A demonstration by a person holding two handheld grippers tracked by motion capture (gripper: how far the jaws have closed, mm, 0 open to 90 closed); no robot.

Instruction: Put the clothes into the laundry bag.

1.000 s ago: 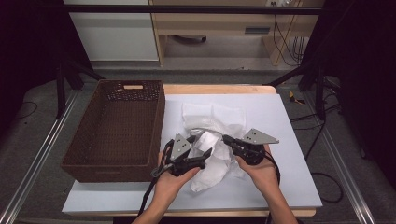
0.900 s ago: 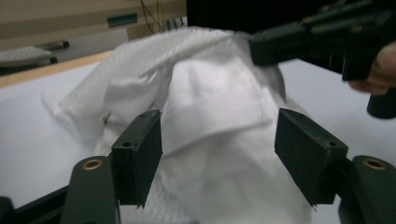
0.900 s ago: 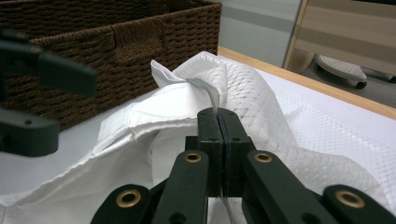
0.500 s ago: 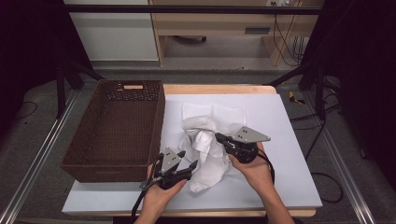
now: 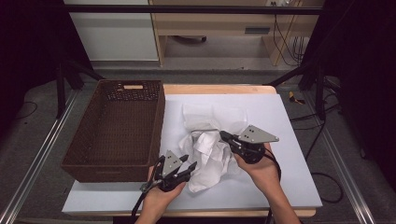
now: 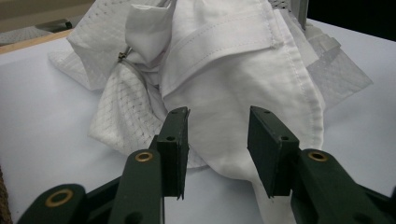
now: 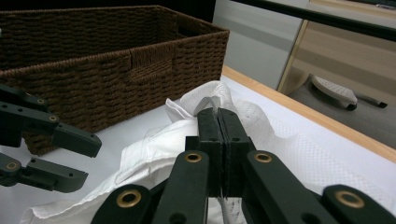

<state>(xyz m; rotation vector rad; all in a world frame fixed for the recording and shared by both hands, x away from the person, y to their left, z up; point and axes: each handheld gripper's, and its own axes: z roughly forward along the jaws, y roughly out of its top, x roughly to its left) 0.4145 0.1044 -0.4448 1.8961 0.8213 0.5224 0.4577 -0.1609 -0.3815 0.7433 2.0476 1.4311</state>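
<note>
The white garment (image 5: 210,151) lies crumpled on the table just right of the basket (image 5: 116,130), one fold pinched in the right gripper (image 7: 218,114). The left gripper (image 6: 218,140), jaws just narrowing yet apart, straddles the hem without gripping; it may catch several layers, bunching the cloth.

A crumpled white garment (image 5: 210,151) lies heaped on the table beside the basket.
</note>
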